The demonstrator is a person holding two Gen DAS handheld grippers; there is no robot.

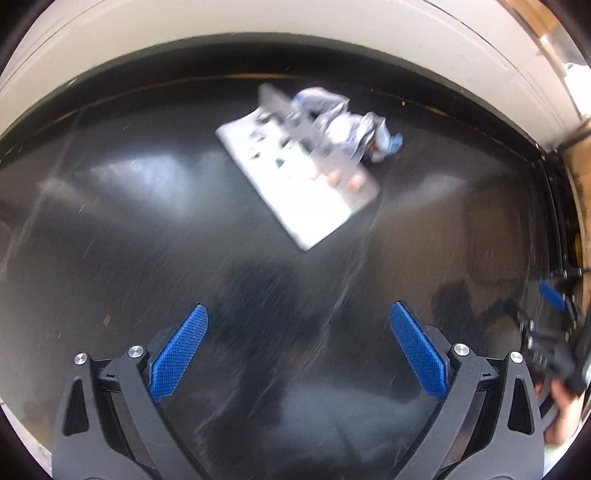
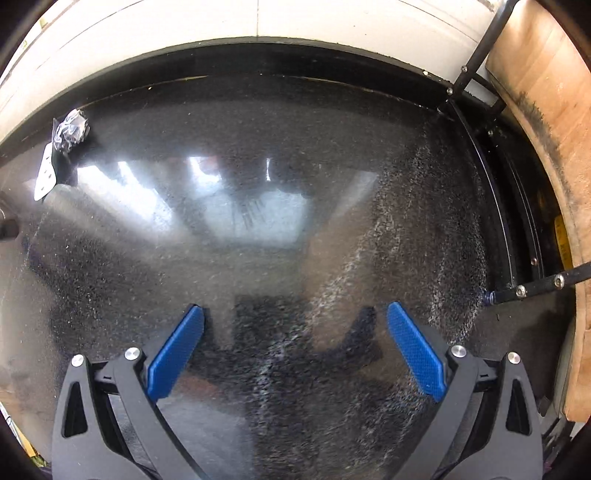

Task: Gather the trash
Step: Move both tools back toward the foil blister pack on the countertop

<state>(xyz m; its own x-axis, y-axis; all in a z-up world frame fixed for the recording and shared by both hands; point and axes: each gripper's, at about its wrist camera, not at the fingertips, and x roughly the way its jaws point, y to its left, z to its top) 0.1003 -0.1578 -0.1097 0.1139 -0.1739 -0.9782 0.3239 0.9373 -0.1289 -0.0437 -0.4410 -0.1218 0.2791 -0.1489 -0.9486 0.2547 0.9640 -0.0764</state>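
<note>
Two pieces of trash were counted on the black counter (image 1: pixel 147 258): one flat white printed sheet (image 1: pixel 295 177) and one crumpled clear wrapper (image 1: pixel 343 122) with a small blue bit at its end. In the left wrist view both lay together at about 12 to 1 o'clock, well ahead of the fingertips, the wrapper touching the sheet's far edge and partly overlapping it. A grey strip was seen lying across the sheet, but motion blur left its nature unclear, and the print on the sheet could not be read.

In the right wrist view the same pair was seen small at 10 o'clock, the crumpled clear wrapper (image 2: pixel 71 124) nearer the counter's far edge and the flat white printed sheet (image 2: pixel 46 177) seen almost edge-on beside it.

Two tools were counted. The left hand-held gripper (image 1: pixel 298 314) was held with its blue pads spread wide and nothing between them. The right hand-held gripper (image 2: pixel 295 314) was likewise spread wide and gripping nothing. In the left view it was also seen, partly cut off, at 4 o'clock.

A white wall (image 2: pixel 258 18) bordered the counter's far edge. A wooden board (image 2: pixel 546 147) and black metal bars (image 2: pixel 476 59) stood at 2 to 3 o'clock in the right view. Nothing was seen lying between either tool and the trash. The counter surface was glossy, streaked and full of reflections.
</note>
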